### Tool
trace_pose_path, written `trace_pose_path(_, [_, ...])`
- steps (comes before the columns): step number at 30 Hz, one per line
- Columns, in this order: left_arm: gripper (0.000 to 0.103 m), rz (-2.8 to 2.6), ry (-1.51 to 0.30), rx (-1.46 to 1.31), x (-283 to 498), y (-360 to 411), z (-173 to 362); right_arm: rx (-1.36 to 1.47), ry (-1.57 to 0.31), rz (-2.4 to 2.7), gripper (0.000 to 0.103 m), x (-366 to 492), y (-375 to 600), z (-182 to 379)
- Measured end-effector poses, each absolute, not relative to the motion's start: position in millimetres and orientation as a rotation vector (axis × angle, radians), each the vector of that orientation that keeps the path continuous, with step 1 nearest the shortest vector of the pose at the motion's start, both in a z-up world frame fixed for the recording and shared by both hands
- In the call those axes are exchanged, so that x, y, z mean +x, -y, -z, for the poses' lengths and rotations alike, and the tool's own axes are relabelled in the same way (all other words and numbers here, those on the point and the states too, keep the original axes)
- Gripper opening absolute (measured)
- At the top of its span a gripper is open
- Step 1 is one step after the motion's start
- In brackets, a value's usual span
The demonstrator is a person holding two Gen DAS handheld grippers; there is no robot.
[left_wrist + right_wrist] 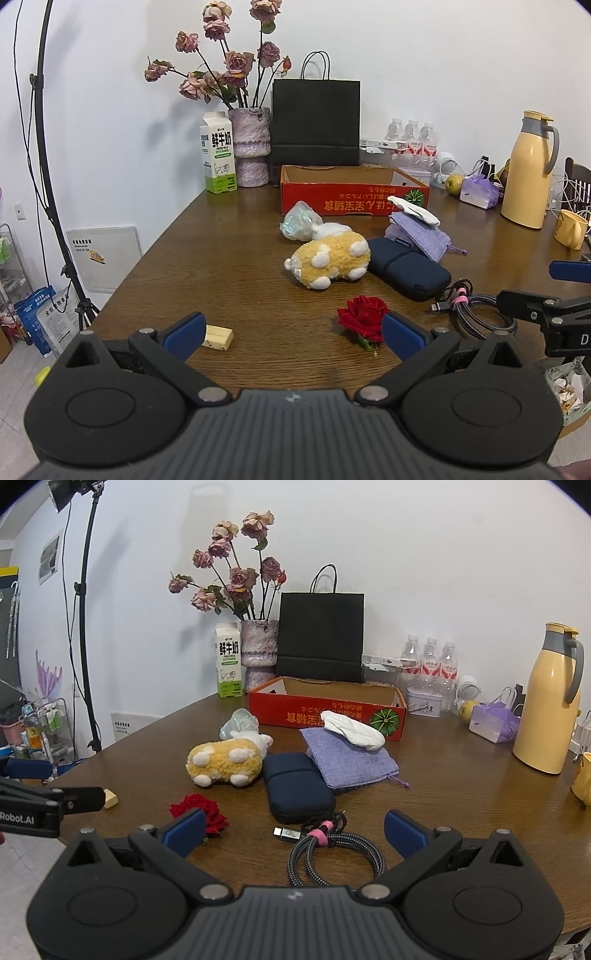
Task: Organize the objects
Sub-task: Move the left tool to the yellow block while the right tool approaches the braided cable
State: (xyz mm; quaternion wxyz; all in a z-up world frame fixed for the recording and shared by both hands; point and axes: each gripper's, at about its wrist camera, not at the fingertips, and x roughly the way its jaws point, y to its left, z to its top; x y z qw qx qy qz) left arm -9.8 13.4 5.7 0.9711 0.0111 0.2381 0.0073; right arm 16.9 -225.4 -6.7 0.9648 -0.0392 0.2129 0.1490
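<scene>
Objects waiting to be organized lie scattered on the wooden table [461, 786], with nothing gripped yet. Both claws stand wide and empty: the left gripper [293, 334] hangs over the near edge between a small pale block [218, 336] and a red rose [362, 317], while the right gripper [295, 830] hovers just above a coiled braided cable [334, 856].

Judging from this, the cable is the riskiest pick: its loops are held only by a pink tie, so a pinch on one strand could let the coil sag and drag its plug across the table or snag the dark blue case [297, 788] just beyond. The rose is soft, and a hard squeeze may crush or shed petals. The two grippers sit close side by side, so a careless reach across could knock them together.

Farther out rest a yellow plush toy [225, 762], a crumpled clear wrapper [238, 723], a purple pouch [347, 762] with a white cloth [352, 731] on it, and the likely destination, a red cardboard tray [327, 710].

Readable writing: the milk carton [229, 664] shows "鲜牛奶"; the left gripper's side reads "Robot.AI" in the right wrist view. The tray's yellow print is upside down and I cannot read it reliably.
</scene>
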Motion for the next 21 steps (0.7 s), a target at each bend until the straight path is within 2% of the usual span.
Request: trace_pose_path(21, [0.103,-0.113,-0.585,-0.056,11,-58,10,-0.116,-0.606,-0.261,0.103,53,228,35])
